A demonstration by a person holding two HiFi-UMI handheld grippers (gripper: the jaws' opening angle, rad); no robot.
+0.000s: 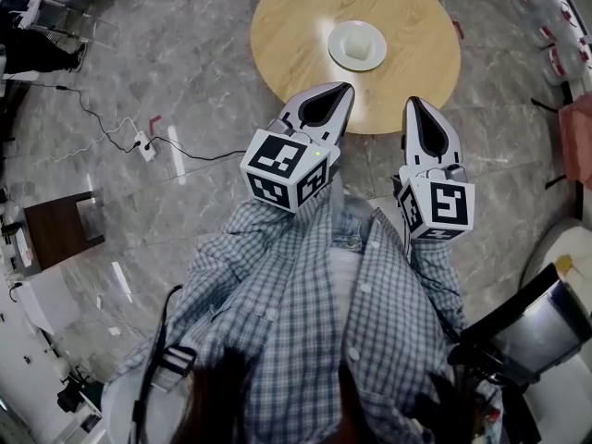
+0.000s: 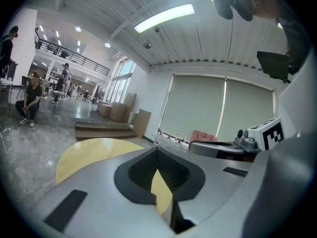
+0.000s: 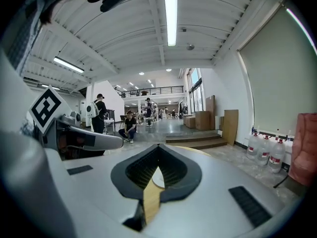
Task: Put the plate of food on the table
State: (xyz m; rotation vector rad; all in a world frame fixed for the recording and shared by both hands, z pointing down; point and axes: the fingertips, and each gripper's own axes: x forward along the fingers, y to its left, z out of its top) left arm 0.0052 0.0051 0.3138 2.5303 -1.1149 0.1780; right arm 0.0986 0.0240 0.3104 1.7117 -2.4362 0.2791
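Note:
A white plate [image 1: 357,45] with a pale piece of food stands on the round wooden table [image 1: 296,17], right of its middle. My two grippers hang side by side just short of the table's near edge, both pointing at it. The left gripper [image 1: 344,87] is shut and holds nothing; in its own view the left gripper [image 2: 157,150] shows the yellow tabletop [image 2: 89,152] beyond its joined tips. The right gripper [image 1: 412,102] is also shut and empty. A sliver of the plate [image 3: 157,178] shows behind the right gripper [image 3: 158,147].
A power strip [image 1: 145,146] with cables lies on the marble floor at left, near a dark wooden cabinet [image 1: 60,229]. Red fabric [image 1: 578,137] sits at the right edge. Water bottles [image 3: 267,150] line the right wall, low steps [image 3: 198,140] lie ahead, and people stand far off.

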